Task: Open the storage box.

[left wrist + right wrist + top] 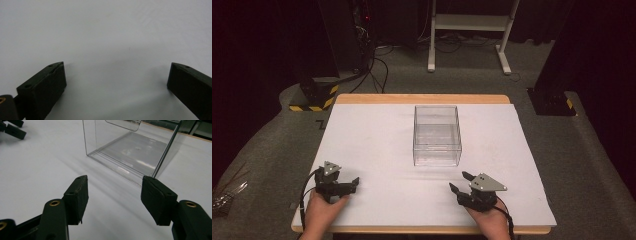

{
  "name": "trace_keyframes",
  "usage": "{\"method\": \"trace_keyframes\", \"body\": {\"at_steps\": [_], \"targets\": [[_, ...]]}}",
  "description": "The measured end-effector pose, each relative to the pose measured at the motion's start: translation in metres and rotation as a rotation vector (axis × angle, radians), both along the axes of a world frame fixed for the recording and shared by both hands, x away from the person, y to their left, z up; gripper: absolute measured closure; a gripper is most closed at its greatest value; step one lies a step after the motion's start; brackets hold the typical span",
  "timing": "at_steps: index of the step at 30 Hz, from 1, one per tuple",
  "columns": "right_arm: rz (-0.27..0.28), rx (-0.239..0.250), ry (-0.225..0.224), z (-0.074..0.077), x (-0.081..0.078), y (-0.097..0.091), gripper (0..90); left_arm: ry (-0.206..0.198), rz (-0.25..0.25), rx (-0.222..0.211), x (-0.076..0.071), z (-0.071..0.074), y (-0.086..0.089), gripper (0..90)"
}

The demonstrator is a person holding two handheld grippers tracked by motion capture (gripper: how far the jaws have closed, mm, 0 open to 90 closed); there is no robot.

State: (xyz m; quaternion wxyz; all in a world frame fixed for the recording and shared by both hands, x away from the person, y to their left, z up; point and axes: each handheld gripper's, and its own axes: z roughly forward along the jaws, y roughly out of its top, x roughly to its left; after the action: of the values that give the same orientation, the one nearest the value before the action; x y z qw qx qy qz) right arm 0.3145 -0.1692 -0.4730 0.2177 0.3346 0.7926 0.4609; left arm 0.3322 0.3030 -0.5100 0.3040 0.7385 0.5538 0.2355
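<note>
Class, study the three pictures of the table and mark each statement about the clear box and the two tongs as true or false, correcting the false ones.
1. The clear plastic box stands on the white table sheet. True.
2. The right tongs are clamped on the box. False: they are open and apart from it, nothing between them.
3. The box holds several items. False: it looks empty.
4. The left tongs are open over bare sheet. True.
5. The box lies between the two tongs. False: it sits farther back, beyond both.

Open left claw (116, 82) (over white tabletop (105, 32))
</note>
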Motion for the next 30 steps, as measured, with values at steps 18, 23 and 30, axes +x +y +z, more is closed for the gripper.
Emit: {"method": "trace_keyframes", "body": {"at_steps": [18,23,30], "targets": [[-0.013,0.057,0.040,0.013,0.033,0.012,46.8,-0.001,0.000,0.000,0.000,0.000,0.000,2.1],[-0.044,0.041,0.023,0.016,0.040,0.020,44.4,-0.001,0.000,0.000,0.000,0.000,0.000,2.1],[-0.055,0.057,0.056,0.015,0.051,0.028,45.1,-0.002,-0.001,0.002,0.000,0.000,0.000,2.1]]}}
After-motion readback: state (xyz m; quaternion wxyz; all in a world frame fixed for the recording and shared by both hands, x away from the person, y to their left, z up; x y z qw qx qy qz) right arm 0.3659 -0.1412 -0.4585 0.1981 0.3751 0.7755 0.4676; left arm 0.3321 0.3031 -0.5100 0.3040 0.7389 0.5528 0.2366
